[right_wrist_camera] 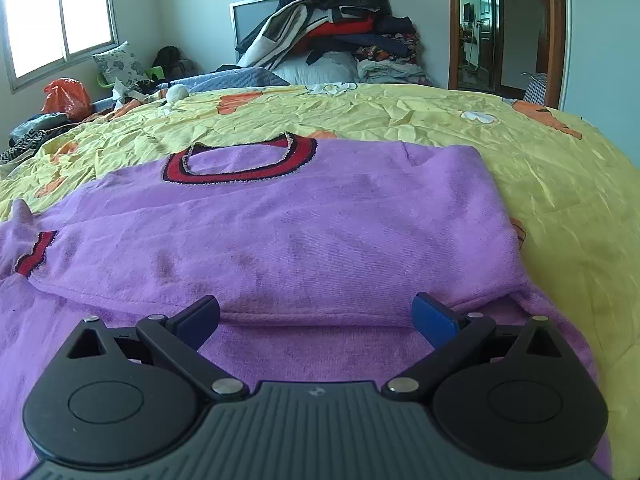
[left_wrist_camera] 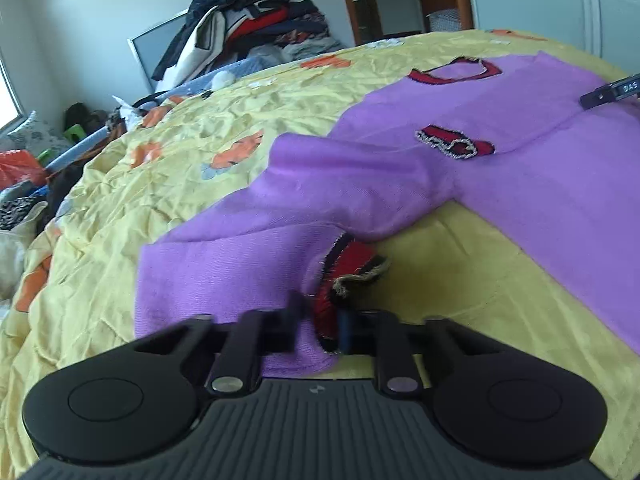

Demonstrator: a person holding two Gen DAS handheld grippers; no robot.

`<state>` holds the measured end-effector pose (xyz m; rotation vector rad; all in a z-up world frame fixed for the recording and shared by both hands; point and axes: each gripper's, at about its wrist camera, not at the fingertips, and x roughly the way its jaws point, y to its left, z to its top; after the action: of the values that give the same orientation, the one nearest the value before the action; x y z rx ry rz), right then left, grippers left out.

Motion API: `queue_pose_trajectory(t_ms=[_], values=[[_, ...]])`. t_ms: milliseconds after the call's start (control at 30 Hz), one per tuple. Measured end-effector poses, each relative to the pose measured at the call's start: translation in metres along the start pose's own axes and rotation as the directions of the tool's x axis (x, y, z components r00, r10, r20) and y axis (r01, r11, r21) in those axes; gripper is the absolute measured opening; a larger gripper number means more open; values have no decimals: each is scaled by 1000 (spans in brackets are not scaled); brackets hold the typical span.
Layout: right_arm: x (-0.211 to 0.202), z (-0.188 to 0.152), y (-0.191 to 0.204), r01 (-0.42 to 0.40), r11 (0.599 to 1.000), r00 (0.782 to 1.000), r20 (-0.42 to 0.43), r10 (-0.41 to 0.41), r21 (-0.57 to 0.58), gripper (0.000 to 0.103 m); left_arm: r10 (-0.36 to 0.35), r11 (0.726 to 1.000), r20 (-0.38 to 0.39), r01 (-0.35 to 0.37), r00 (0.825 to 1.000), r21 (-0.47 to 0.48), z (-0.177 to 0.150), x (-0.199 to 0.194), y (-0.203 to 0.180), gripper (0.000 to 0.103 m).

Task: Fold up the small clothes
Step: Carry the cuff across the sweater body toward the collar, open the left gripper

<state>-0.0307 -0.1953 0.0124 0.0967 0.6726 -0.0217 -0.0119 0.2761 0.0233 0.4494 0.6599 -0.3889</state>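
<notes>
Purple knit sweater with red-and-black trim (right_wrist_camera: 304,232) spread on yellow floral bedsheet (right_wrist_camera: 520,152); left hand-held gripper (left_wrist_camera: 318,326) clenched on red-cuffed sleeve end (left_wrist_camera: 344,280), right hand-held gripper (right_wrist_camera: 316,316) released, hovering over body. Risk: thin cuff slipping out mid-fold, dragging sleeve crooked

text: "845"-like digits, blurred | on: right gripper (left_wrist_camera: 612,92)
</notes>
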Motion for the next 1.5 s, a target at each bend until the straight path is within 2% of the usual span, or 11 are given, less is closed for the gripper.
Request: queue_pose_trajectory(t_ms=[167, 233, 300, 433, 600, 667, 700, 800, 1067, 1233, 1500], values=[[1, 0, 2, 6, 1000, 1000, -1, -6, -3, 103, 48, 995, 32, -45, 998, -85, 1, -14, 5, 10], [1, -1, 2, 4, 1000, 1000, 1, -4, 1, 103, 54, 986, 51, -46, 997, -161, 3, -25, 11, 10], [1, -1, 2, 6, 1000, 1000, -1, -6, -2, 103, 54, 963, 68, -34, 996, -266, 6, -37, 23, 10], [2, -1, 4, 17, 1000, 1000, -8, -17, -21, 103, 20, 857, 107, 38, 994, -514, 24, -59, 53, 9], [1, 0, 2, 7, 1000, 1000, -6, -7, -14, 103, -65, 702, 131, 139, 989, -699, 71, -65, 68, 9], [0, -1, 1, 3, 1000, 1000, -3, -3, -9, 103, -91, 668, 130, 157, 987, -727, 94, -57, 61, 9], [0, -1, 1, 1, 1000, 1000, -4, -1, -8, 103, -96, 664, 120, 153, 988, -732, 105, -51, 55, 9], [0, 0, 1, 4, 1000, 1000, -11, -4, -10, 103, -77, 701, 79, 110, 994, -705, 144, -27, 21, 8], [-12, -3, -2, 30, 999, 998, -57, -31, -18, 103, -84, 733, -29, 42, 996, -679, 216, 61, -102, 8], [-24, -6, -20, 35, 999, 997, -73, -35, -9, 103, -34, 783, -90, -30, 995, -622, 244, 99, -176, 8], [-34, -8, -49, 49, 998, 996, -79, -46, 28, 103, -60, 812, -142, -35, 988, -583, 266, 129, -251, 8]])
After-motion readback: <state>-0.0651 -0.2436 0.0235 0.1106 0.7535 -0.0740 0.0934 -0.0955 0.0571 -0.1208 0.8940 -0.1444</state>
